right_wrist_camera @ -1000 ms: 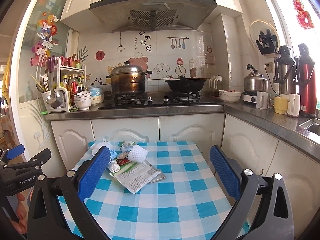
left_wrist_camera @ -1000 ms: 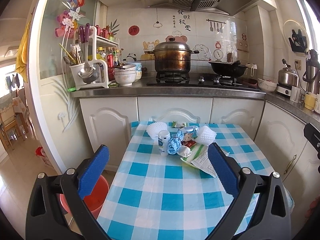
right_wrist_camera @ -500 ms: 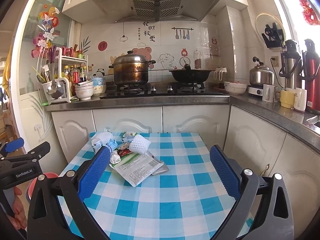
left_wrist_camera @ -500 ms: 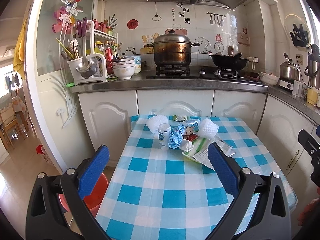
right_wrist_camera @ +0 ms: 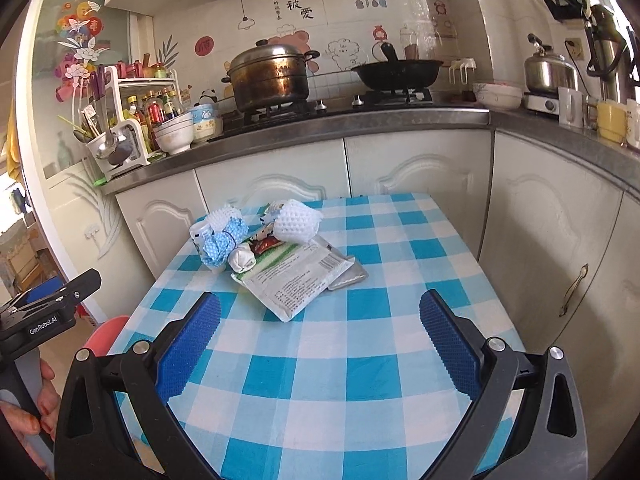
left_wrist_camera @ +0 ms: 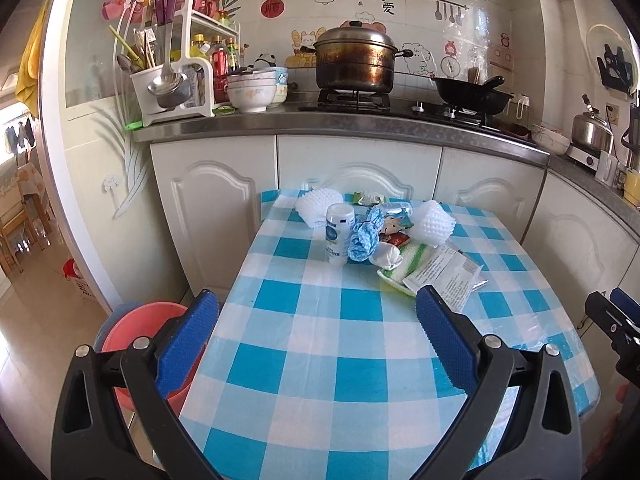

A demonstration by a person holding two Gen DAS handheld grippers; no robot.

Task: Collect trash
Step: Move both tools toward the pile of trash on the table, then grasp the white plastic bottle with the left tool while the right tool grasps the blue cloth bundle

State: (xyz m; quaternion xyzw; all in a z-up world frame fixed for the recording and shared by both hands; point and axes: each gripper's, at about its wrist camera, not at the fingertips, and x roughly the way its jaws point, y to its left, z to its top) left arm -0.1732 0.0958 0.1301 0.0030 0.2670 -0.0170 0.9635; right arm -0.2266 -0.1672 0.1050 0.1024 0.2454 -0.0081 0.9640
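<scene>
Over the checked table [left_wrist_camera: 320, 360] I hold both tongs, left [left_wrist_camera: 316, 324] and right [right_wrist_camera: 320, 332], spread and empty, lined up on the trash pile [right_wrist_camera: 276, 256] at its far end, bucket [left_wrist_camera: 136, 332] waiting left.

Tablecloth [left_wrist_camera: 360, 344]: blue-and-white check. Bottle [left_wrist_camera: 338, 236]: white, blue label. Foam nets [right_wrist_camera: 298, 220]: white. Basin [left_wrist_camera: 140, 332]: red. Gripper pads [right_wrist_camera: 188, 344]: blue.

My table [left_wrist_camera: 360, 360], blue-white checked cloth: white bottle [left_wrist_camera: 339, 236] upright, foam nets, wrappers, flat packet [right_wrist_camera: 298, 278] clustered at far end.
</scene>
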